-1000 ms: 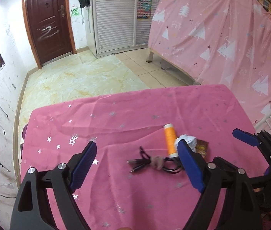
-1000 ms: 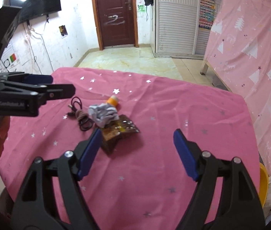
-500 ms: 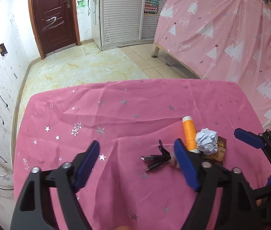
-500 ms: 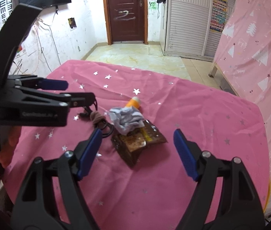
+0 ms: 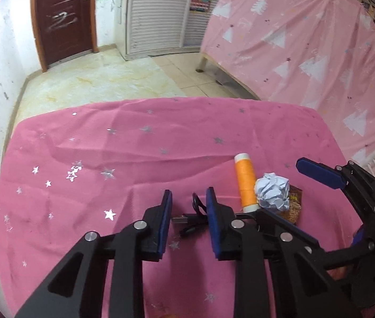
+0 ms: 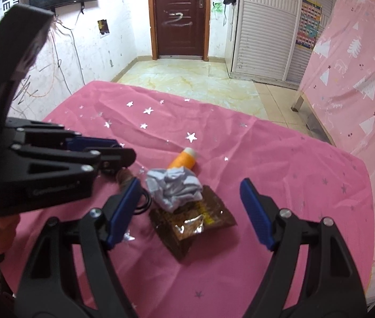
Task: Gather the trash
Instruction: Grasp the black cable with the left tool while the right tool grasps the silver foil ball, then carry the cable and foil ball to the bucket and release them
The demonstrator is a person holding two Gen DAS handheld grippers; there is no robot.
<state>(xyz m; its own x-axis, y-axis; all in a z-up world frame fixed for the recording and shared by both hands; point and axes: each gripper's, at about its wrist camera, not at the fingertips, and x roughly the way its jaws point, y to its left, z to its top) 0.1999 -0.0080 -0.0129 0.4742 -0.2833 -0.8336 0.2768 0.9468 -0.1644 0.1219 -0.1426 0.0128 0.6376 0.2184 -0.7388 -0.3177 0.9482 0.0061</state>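
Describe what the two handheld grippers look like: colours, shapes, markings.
Both match. The left gripper and the right gripper are matte black plastic frames with triangular cut-outs and silver rivets at the joints. The jaws carry long, flat blue pads with a finely ribbed face. In the right wrist view, the left gripper's side bears small embossed lettering, too blurred to read. No cables or sleeves show.

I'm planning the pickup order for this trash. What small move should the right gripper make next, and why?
Probably ease the right gripper forward and down over the crumpled paper ball. Its jaws are open and the ball sits between them, resting on the brown snack wrapper, clear of the orange thread spool. The left gripper is busy around the black cable.
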